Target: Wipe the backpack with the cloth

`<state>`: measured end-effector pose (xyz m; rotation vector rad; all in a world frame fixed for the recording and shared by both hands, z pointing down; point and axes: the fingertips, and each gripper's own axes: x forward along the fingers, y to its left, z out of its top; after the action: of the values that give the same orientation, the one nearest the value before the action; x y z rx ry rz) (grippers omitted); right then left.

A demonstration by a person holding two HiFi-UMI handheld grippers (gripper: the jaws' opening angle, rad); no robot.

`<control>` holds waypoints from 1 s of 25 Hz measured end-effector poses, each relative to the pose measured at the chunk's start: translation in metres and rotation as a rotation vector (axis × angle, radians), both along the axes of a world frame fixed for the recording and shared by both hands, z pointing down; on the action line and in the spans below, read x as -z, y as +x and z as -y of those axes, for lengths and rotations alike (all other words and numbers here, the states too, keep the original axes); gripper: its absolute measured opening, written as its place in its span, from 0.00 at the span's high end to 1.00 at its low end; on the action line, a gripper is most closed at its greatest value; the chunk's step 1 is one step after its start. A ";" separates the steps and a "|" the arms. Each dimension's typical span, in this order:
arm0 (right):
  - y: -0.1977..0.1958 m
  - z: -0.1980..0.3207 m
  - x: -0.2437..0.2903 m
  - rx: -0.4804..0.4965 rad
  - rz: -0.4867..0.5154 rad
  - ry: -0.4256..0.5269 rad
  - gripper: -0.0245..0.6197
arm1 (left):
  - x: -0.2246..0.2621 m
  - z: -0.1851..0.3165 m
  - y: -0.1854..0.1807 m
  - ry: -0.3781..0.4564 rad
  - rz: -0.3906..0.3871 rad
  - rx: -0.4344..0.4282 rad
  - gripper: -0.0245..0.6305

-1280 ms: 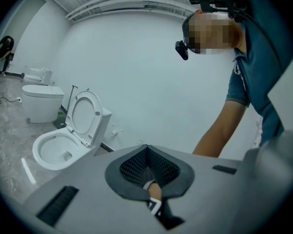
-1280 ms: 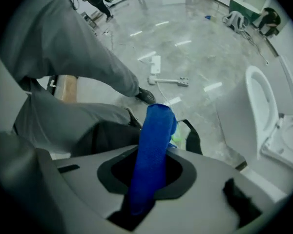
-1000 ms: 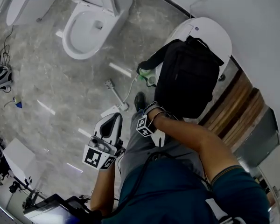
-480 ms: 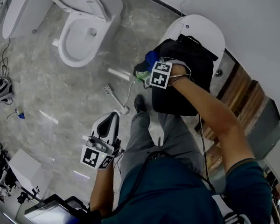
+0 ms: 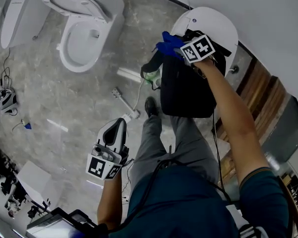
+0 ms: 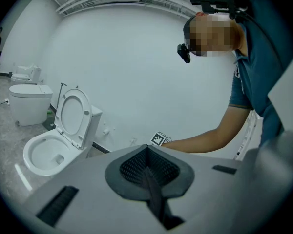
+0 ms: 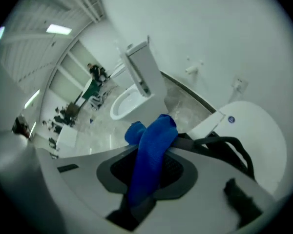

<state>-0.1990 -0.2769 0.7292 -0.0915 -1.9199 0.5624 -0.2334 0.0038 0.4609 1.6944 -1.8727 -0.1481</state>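
Grey left gripper [image 5: 120, 127] hangs low beside the leg, jaws pressed together, empty. One black backpack [image 5: 188, 88] sits on a closed toilet lid [image 5: 223, 26]. The right arm is stretched out, right gripper [image 5: 183, 48] pinching the one blue cloth [image 5: 169, 43] at the pack's top edge. Marble floor [image 5: 64, 98], open toilet [image 5: 79, 33] further off.

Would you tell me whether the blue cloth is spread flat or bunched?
Bunched: the blue cloth sits crumpled, pinched in the right gripper, not laid flat.
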 end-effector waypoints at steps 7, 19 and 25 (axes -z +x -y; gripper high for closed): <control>0.166 0.112 -0.032 -0.192 -0.261 0.194 0.85 | 0.002 0.014 0.021 0.018 0.016 -0.015 0.96; 0.225 0.010 0.017 -0.462 -0.108 0.181 0.87 | 0.008 0.040 0.029 0.021 0.005 -0.077 0.96; 0.159 -0.105 0.031 -0.051 -0.043 0.179 0.87 | 0.005 0.053 0.041 0.020 0.000 -0.118 0.96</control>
<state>-0.0397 -0.1718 0.6984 0.0838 -1.9262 0.4201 -0.1921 -0.0492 0.4555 1.8123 -1.7712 -0.1199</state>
